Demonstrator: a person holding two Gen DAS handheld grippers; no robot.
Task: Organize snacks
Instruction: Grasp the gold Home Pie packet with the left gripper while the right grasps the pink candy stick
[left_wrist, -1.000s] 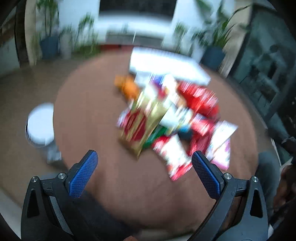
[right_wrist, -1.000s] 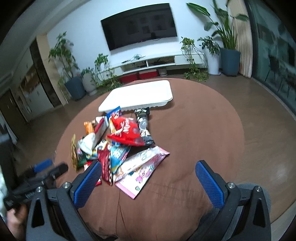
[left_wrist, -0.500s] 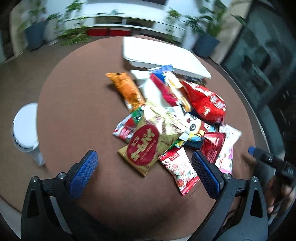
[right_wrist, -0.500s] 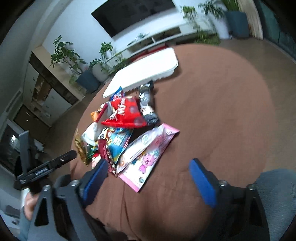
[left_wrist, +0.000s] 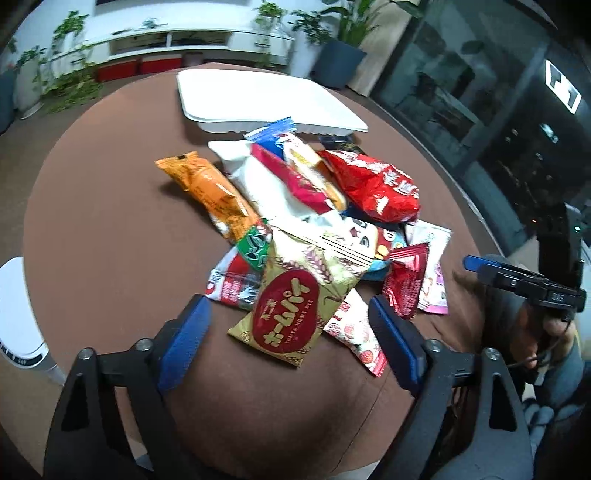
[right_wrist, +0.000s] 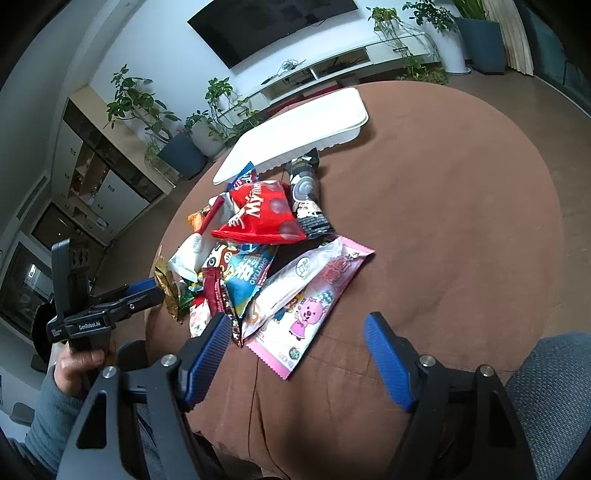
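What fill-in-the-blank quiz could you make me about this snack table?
1. The heap of snack packets lies on a round ____ tablecloth.
2. Behind the heap sits a flat ____ plastic tray.
3. The gold packet with a red oval lies ____ the left gripper.

Missing words: brown; white; nearest

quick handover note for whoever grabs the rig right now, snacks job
Left gripper: jaws closing, nothing pressed yet, lined up on the gold pie packet at the pile's near edge.
Right gripper: jaws closing, empty, nearest the pink cartoon packet.
Snacks: all heaped mid-table on the brown cloth; red chip bag on top.
White tray: behind the pile, no snacks visible in it.
Done: nothing sorted.
Left: move every packet.
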